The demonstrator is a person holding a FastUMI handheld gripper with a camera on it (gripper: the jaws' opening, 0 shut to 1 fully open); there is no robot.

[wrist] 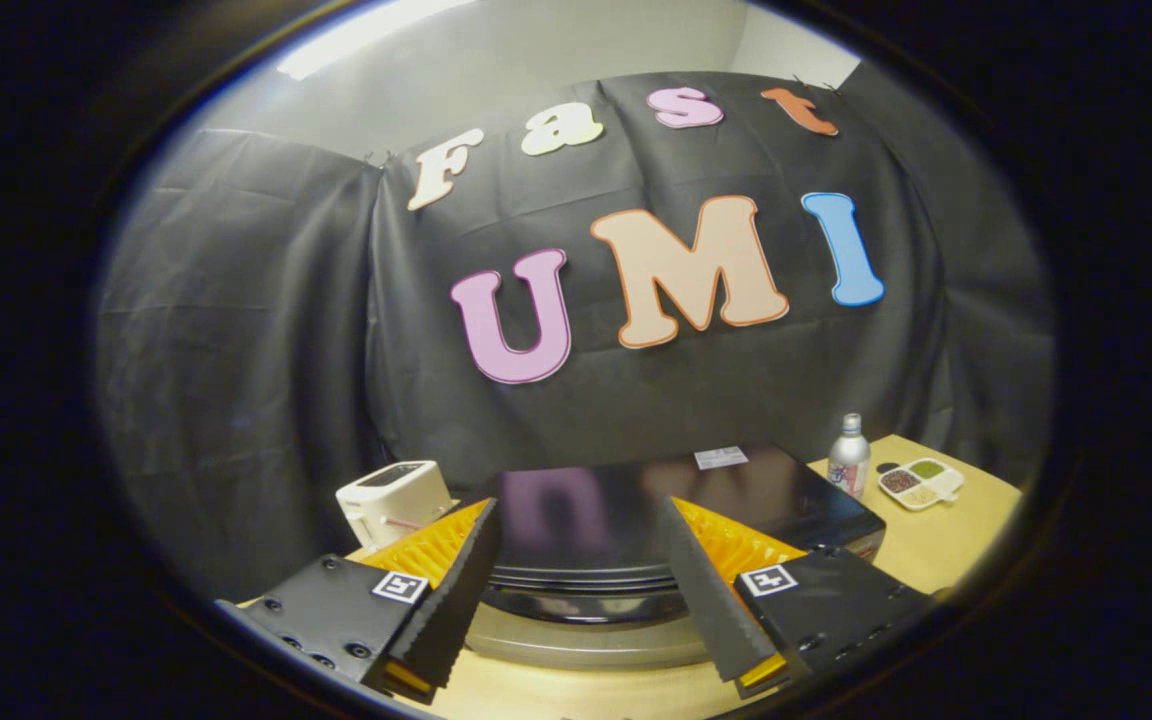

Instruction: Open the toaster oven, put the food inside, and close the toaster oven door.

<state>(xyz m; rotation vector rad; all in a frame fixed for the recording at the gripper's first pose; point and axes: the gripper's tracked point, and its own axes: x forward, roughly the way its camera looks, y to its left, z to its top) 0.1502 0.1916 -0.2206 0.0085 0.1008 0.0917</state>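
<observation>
— Two fingers (456, 590) are seen spread wide, nothing pinched between them; is any step of the task judged begun?

— None, by the look of it. The gripper (581, 595) is held above and in front of the oven (636, 520), whose glossy black top is seen between and just beyond the fingers. The door is not made out from this angle, so whether it is shut cannot be told for certain; opening it is judged the step in hand

— What is called for next?

— The gripper would have to be lowered and brought to the oven's front, where a handle is presumably to be found. A pale curved band is seen under the dark top, just ahead of the fingers, but what it is cannot be told

— And the food?

— A small white dish (921, 483) with compartments of something dark, green and pale is set on the table (936, 550) beyond the right finger, well apart from the oven's near edge. It is taken to be the food, though that is a judgement. A silver bottle (848, 457) is stood upright just beside it

— Anything else on the surface?

— A white toaster (394, 500) is placed beyond the left finger, near the oven's corner. The table is of light wood

— The room?

— Black cloth (236, 350) is hung behind the table as a wall, creased in places, with a pale wall and a strip of light seen above it
</observation>
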